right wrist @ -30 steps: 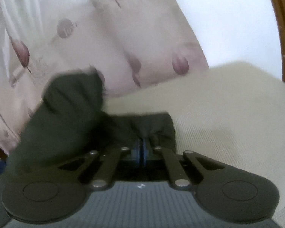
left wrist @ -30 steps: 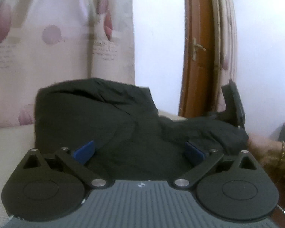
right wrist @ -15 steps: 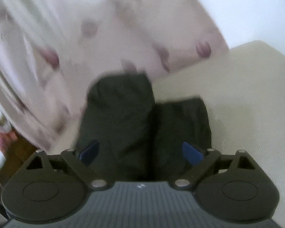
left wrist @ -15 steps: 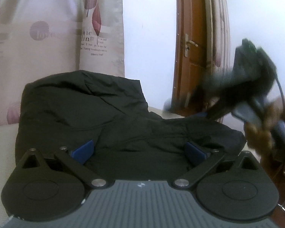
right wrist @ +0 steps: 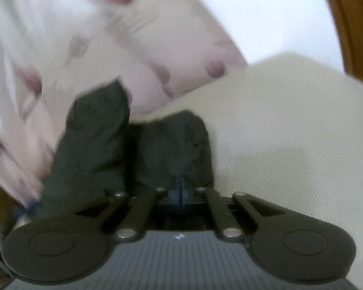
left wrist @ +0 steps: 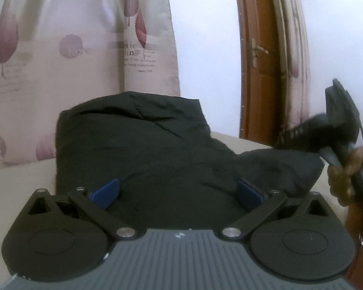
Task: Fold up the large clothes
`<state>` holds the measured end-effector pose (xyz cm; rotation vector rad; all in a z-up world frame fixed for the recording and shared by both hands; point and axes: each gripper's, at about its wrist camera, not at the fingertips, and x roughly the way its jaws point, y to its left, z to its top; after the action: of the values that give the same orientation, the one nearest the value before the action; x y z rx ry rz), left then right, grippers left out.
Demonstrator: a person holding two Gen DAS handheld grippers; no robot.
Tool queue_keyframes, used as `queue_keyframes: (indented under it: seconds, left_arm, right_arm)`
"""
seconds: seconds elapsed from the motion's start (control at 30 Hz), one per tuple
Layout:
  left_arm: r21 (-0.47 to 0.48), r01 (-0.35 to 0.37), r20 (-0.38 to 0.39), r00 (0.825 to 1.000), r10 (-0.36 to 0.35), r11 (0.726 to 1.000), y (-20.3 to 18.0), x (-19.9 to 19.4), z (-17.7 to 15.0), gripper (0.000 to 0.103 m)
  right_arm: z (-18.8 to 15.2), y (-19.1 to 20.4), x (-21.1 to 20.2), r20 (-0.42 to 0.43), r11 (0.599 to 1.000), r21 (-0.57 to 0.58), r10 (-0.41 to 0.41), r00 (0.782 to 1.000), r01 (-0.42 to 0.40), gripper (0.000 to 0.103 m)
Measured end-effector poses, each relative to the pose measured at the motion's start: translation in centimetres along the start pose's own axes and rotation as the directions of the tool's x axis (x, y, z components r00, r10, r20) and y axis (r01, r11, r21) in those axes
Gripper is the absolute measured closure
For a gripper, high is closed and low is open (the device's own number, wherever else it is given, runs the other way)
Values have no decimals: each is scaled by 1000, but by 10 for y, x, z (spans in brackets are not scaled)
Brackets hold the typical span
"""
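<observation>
A dark, nearly black garment (left wrist: 138, 154) lies bunched on a cream surface (left wrist: 17, 188), in two humps. My left gripper (left wrist: 177, 193) is open just above its near part, blue pads wide apart and cloth under the gap. In the right wrist view, the right gripper (right wrist: 180, 189) is at the near edge of the garment (right wrist: 171, 145). Its jaws are closing, the blue pads almost together with a fold of the dark cloth pinched at their tips. From the left wrist view the right gripper (left wrist: 336, 125) sits at the garment's right end, in a person's hand (left wrist: 343, 176).
A pale curtain (left wrist: 72, 48) with mauve prints hangs behind the surface. A brown wooden door (left wrist: 259, 72) with a handle stands at the back right beside a white wall (left wrist: 205, 36). Bare cream fabric (right wrist: 290, 133) spreads to the right of the garment.
The right gripper opened over the garment's end, then closed again on a fold. From the left view it rose, then dropped back to the garment's right end. The left gripper stayed open.
</observation>
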<state>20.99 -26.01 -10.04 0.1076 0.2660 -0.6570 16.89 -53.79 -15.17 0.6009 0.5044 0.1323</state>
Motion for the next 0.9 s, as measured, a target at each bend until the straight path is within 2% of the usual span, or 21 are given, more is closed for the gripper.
queue_keyframes:
  seconds: [0.03, 0.1, 0.2, 0.23, 0.37, 0.4, 0.43, 0.47, 0.53, 0.63, 0.77, 0.87, 0.9]
  left_arm:
    - [-7, 6, 1, 1000, -6, 1000, 0, 2, 0, 2]
    - [-11, 15, 4, 1000, -15, 1000, -1, 4, -2, 2]
    - [-21, 18, 10, 1000, -18, 1000, -2, 6, -6, 2]
    - [-23, 17, 13, 1000, -17, 1000, -3, 6, -7, 2]
    - [-16, 14, 1, 1000, -14, 1000, -3, 6, -6, 2]
    - [-18, 13, -3, 1000, -13, 1000, -3, 5, -5, 2]
    - [-18, 8, -9, 1000, -8, 1000, -3, 4, -4, 2]
    - [-14, 2, -16, 1000, -2, 1000, -4, 4, -3, 1]
    - [1, -7, -32, 999, 7, 1000, -8, 3, -1, 1]
    - [38, -27, -62, 998, 29, 999, -17, 6, 1, 0]
    - [53, -34, -90, 995, 39, 998, -21, 7, 4, 0]
    - [70, -40, -113, 992, 48, 997, -22, 8, 6, 0]
    - [73, -42, -120, 991, 50, 996, -23, 8, 7, 0]
  right_arm:
    - [4, -3, -2, -12, 999, 41, 0, 1000, 0, 53]
    - [10, -5, -8, -27, 993, 122, -3, 1000, 6, 0]
    - [8, -6, -13, -87, 963, 238, 147, 985, -123, 0]
    - [5, -3, -15, -106, 955, 261, 174, 979, -142, 0]
    - [-2, 27, -13, -158, 985, 130, 135, 978, -115, 0]
    - [-5, 33, -10, -160, 988, 84, 144, 977, -132, 11]
    - [-6, 42, -4, -170, 991, 24, 134, 976, -132, 36]
    - [-7, 48, 1, -178, 993, -30, 108, 978, -115, 46]
    - [-7, 57, 9, -170, 986, -139, 69, 983, -93, 53]
    - [-13, 71, 15, -152, 942, -334, -24, 988, -29, 53]
    - [-18, 72, 19, -139, 919, -394, -72, 988, 12, 53]
    - [-18, 70, 23, -136, 922, -385, -85, 987, 26, 53]
    - [-20, 70, 24, -131, 921, -388, -95, 987, 37, 49]
